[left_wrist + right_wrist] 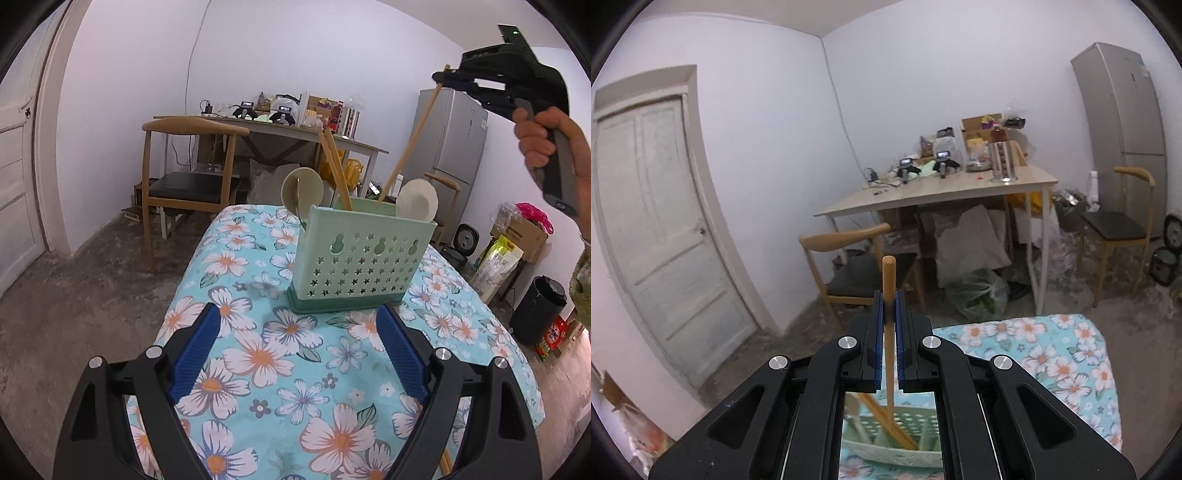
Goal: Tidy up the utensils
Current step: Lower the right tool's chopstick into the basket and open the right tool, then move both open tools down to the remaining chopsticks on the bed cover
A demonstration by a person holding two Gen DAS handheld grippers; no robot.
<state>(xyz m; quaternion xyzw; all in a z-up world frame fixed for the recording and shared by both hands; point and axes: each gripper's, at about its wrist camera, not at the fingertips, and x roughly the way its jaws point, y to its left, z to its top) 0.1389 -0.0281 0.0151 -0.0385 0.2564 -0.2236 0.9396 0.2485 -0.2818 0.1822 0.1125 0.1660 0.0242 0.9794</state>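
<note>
Right gripper (888, 306): jaws clamped on a single light wooden chopstick (888, 295), blue pads pressed to both sides near its top end, a short stub sticking out past the fingertips at 12 o'clock in the right wrist view. The stick's long axis runs down between the jaws and its lower tip is already inside the mint-green perforated plastic utensil holder (364, 258), seen directly beneath the jaws at 6 o'clock. In the left wrist view the same stick leans: top end at 1 o'clock up at the right gripper, tip at 7 o'clock into the holder's back section, so it is tilted, not plumb. Judgement: next move is a release or a short lower along that axis; holder lies straight below, no sideways travel needed. Risk: stick tips over on release because of the lean. Already in the holder: two more wooden chopsticks (338, 170) leaning left of centre, and two pale round-headed spoons (303, 190), one at each end. Left gripper (297, 354): jaws spread wide, holding nothing, hovering over the floral turquoise cloth on the counter (258, 354), holder ahead at 12 o'clock, near but apart. Right arm is the one on the job; left is nearer the holder's base if it needs steadying.
</note>
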